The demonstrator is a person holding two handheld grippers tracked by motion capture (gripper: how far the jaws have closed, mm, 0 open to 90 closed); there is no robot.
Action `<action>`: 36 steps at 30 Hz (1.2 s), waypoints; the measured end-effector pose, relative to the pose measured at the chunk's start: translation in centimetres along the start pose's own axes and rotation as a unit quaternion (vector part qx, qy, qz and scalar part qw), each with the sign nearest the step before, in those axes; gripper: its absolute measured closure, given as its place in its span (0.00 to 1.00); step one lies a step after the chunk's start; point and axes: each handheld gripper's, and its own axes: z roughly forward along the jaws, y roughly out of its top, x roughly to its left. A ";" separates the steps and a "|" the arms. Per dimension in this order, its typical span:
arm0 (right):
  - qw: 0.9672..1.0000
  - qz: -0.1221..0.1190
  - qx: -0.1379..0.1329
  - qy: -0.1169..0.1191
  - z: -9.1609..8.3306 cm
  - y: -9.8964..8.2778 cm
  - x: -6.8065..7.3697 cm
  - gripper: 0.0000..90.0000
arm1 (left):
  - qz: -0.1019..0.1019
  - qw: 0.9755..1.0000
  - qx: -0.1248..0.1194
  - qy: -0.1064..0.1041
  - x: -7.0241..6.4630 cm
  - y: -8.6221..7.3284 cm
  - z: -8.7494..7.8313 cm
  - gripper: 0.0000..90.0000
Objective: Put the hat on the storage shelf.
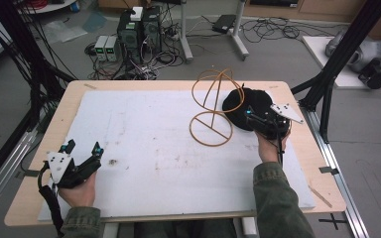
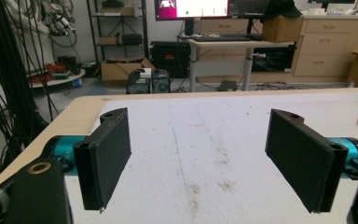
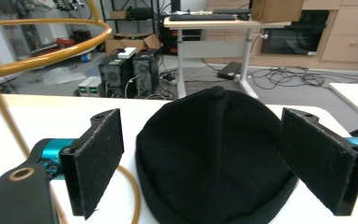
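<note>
Facing black cap (image 3: 214, 158), jaws apart.

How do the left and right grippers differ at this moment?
The left gripper rests near the table's front left corner with bare white foam between its jaws; the right gripper is at the black cap beside the gold wire stand, jaws either side of the cap. Both are open.

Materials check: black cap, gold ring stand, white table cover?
Black round cap: looks like soft matte fabric, maybe felt or wool, with seams meeting at a top button. Gold wire ring stand: thin rod with a slight sheen, probably painted or plated metal. White table cover: likely foam board, with a grainy matte surface, stains and a visibly thick edge.
</note>
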 end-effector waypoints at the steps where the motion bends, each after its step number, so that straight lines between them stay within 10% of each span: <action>1: 1.000 0.002 0.001 -0.004 0.3 0.0 -0.1 0.16 | -0.002 1.000 0.000 -0.001 0.1 0.0 -0.1 0.25; 8: 0.999 0.027 0.020 -0.016 2.6 0.5 -0.2 0.16 | -0.007 1.000 -0.006 -0.001 0.3 0.0 0.0 0.25; 20: 0.998 -0.001 0.050 -0.032 6.7 0.4 -0.7 0.17 | -0.006 1.000 -0.007 -0.005 0.2 -0.1 0.3 0.26; 36: 0.995 0.016 0.088 -0.036 8.7 -0.6 -1.4 0.17 | -0.001 1.000 -0.003 -0.012 -0.3 -0.4 0.8 0.26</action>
